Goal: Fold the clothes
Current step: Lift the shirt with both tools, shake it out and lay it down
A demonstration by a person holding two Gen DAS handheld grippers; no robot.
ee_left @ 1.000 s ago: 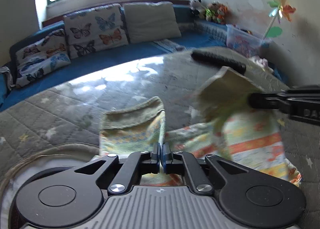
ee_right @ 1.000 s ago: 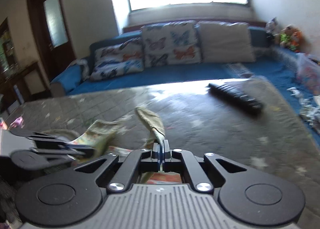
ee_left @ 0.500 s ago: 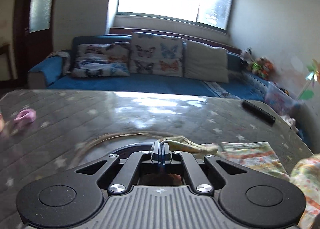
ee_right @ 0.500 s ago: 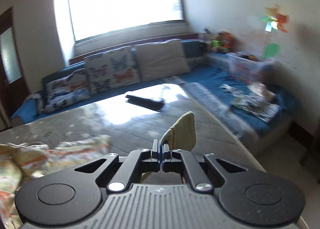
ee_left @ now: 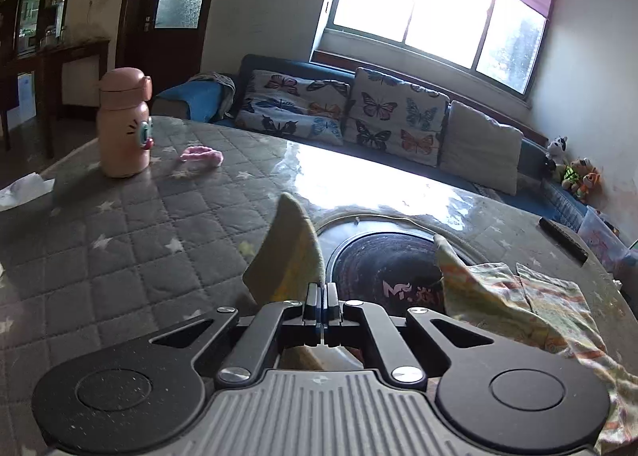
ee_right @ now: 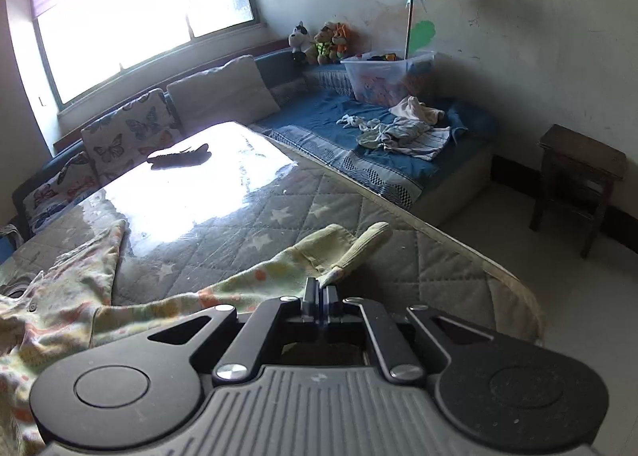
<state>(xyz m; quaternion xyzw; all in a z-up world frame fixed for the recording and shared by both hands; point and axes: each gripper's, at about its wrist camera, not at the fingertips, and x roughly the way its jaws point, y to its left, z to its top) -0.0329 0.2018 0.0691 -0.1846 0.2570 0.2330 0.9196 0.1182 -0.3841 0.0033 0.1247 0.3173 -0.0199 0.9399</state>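
The left gripper [ee_left: 322, 302] has its two fingers pressed together on a yellow cuff [ee_left: 289, 252] of the garment [ee_left: 514, 296]. The cuff sticks up just ahead of the fingers, a bit to their left. Far off to the left of this gripper stands a pink bottle [ee_left: 123, 123], with a small pink thing [ee_left: 201, 155] near it. Just ahead and to the right is a dark round plate [ee_left: 382, 260] set in the table [ee_left: 139, 232]. The rest of the garment lies to the right of the plate, partly over its edge.

The right gripper [ee_right: 320, 298] is pinched shut on the other yellow cuff [ee_right: 351, 246]. That cuff pokes out ahead of the fingers and to their right. The body of the garment [ee_right: 79, 288] trails off to the left and hangs low by the gripper's left side. A black remote [ee_right: 179, 157] lies far ahead on the shiny part of the table.

I think the step here is pulling the garment wide by its two ends, so it goes flat. It looks early, because no fold shows yet.

Next, I think both grippers need to lay the cloth down smooth on the table. They should keep hold and pull evenly, so it does not bunch up. The cloth is soft and could slip or sag over the plate.
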